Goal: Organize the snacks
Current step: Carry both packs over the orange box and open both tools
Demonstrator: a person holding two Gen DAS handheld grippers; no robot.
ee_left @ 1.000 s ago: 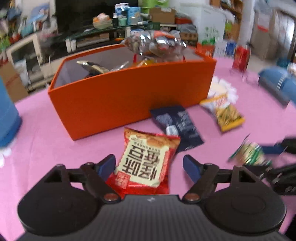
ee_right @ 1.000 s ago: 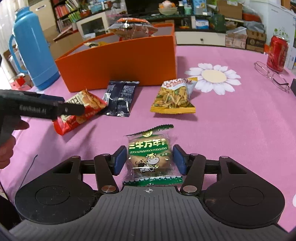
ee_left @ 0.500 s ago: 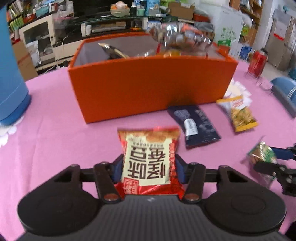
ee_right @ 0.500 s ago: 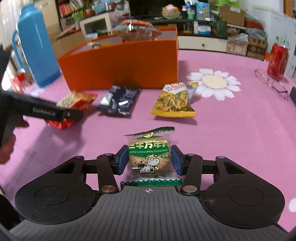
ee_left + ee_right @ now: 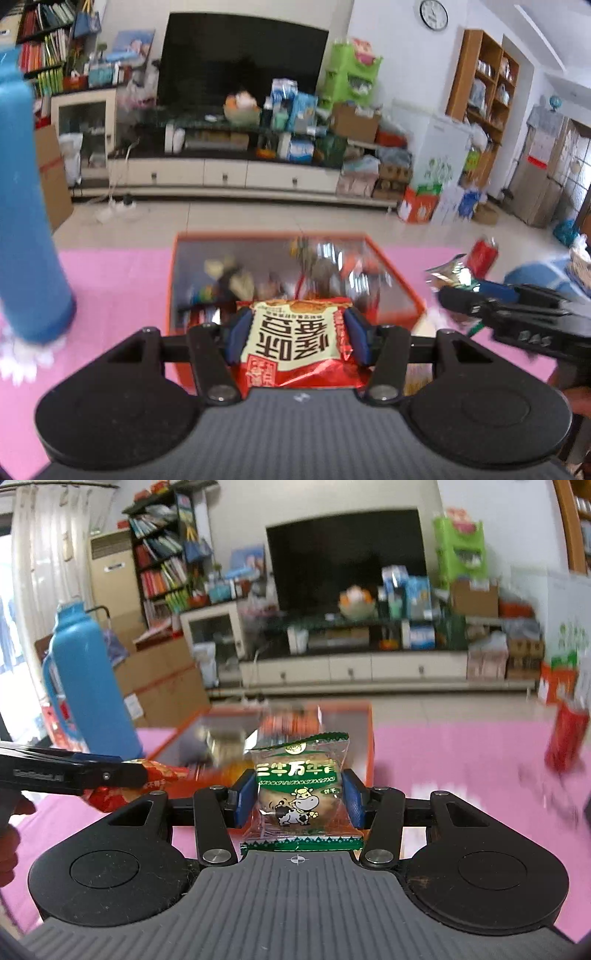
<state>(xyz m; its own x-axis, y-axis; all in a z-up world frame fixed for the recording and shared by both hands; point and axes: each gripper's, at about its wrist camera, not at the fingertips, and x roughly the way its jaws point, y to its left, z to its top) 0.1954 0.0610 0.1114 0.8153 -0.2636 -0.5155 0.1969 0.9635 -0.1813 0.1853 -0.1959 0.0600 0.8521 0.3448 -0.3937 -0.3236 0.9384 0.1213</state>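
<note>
My left gripper (image 5: 295, 338) is shut on a red snack packet (image 5: 295, 339) with a cream label and holds it in the air over the near edge of the orange box (image 5: 402, 284). The box holds several snack packets. My right gripper (image 5: 297, 805) is shut on a green cow biscuit packet (image 5: 299, 790), lifted in front of the orange box (image 5: 364, 738). The right gripper shows at the right of the left wrist view (image 5: 465, 295); the left gripper and its red packet (image 5: 151, 771) show at the left of the right wrist view.
A blue thermos (image 5: 26, 206) stands on the pink tablecloth (image 5: 110, 295) left of the box; it also shows in the right wrist view (image 5: 88, 686). A red can (image 5: 567, 738) stands at the right. A TV stand and shelves lie beyond the table.
Both grippers have lifted their packets off the table and moved up toward the orange box. The left gripper closed on the red packet earlier in the span.
</note>
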